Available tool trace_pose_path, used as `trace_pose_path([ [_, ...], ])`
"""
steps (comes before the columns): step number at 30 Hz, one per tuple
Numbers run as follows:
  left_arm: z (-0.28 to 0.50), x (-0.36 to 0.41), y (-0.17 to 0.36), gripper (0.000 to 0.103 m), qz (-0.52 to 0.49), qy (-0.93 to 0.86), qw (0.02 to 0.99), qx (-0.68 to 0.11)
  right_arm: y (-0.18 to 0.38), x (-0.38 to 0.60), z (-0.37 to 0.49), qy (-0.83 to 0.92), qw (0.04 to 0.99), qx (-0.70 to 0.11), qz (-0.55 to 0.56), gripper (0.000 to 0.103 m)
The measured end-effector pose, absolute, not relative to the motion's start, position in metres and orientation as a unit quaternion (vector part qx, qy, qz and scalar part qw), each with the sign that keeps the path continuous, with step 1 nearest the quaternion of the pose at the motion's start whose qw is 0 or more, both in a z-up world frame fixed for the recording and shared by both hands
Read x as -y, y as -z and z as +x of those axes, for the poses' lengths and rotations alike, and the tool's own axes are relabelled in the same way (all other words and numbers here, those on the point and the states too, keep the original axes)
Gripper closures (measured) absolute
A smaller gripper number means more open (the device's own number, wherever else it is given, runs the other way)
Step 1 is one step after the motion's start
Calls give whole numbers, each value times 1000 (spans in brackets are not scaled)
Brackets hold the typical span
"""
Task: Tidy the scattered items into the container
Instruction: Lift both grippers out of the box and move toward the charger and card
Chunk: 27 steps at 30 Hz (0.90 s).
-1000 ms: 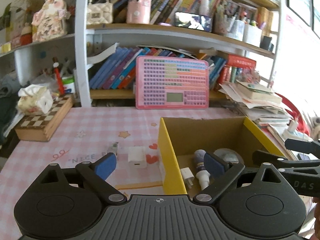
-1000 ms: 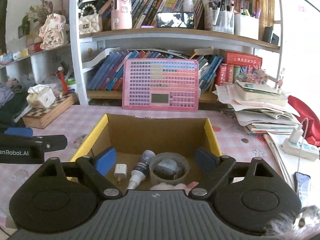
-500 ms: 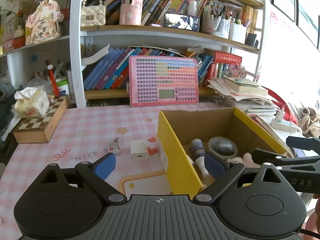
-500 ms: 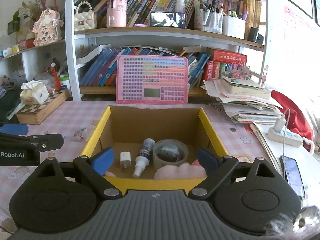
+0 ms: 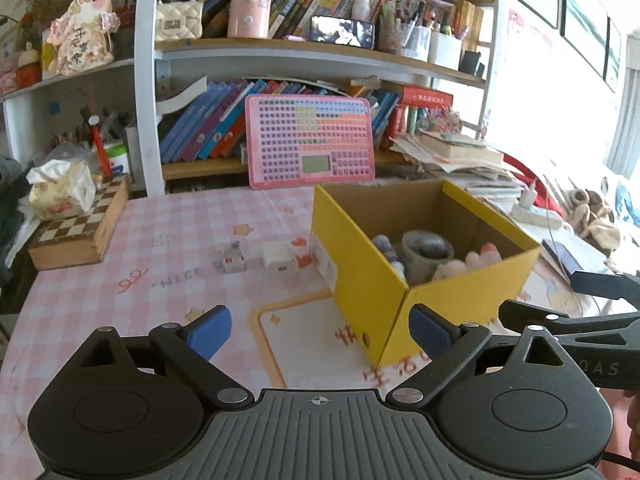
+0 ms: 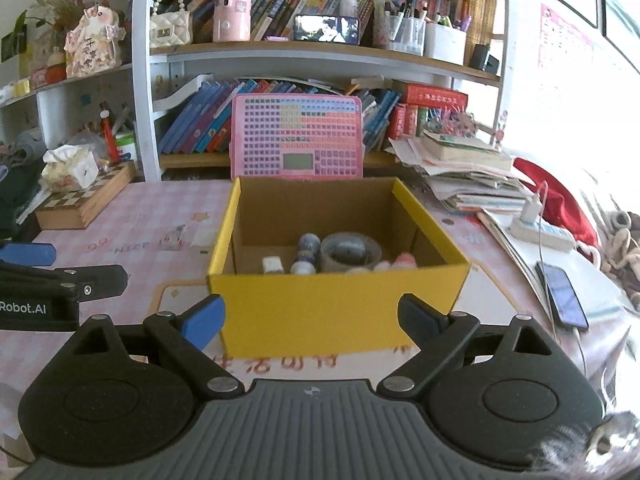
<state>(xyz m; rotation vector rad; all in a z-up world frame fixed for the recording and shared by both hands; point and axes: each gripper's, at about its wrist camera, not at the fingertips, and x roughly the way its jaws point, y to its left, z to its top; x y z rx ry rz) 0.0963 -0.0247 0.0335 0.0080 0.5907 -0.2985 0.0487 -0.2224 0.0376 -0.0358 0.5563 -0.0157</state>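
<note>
beside the yellow cardboard box | small white charger and small cube are waiting on tabletop | left gripper and right gripper are gaping wide, gripping nothing

Yellow cardboard box, open-topped, brown inside, upright on the pink checked tabletop; holds a white charger plug, small white bottle, tape roll, pink fluffy item; outside, left of box: white adapter, small grey-white cube, apart.
</note>
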Motion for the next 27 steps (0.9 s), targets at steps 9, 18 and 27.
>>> trace_pose_path([
  [9, 74, -3, -21, 6, 18, 168, 935, -312, -25, 193, 23, 23, 954, -299, -3, 8],
  [18, 62, -36, -6, 6, 22, 138, 934, -328, -9, 171, 25, 14, 936, -352, 11, 8],
  [27, 56, -63, -5, 6, 9, 110, 937, -331, -13, 130, 29, -42, 937, -346, -28, 8],
])
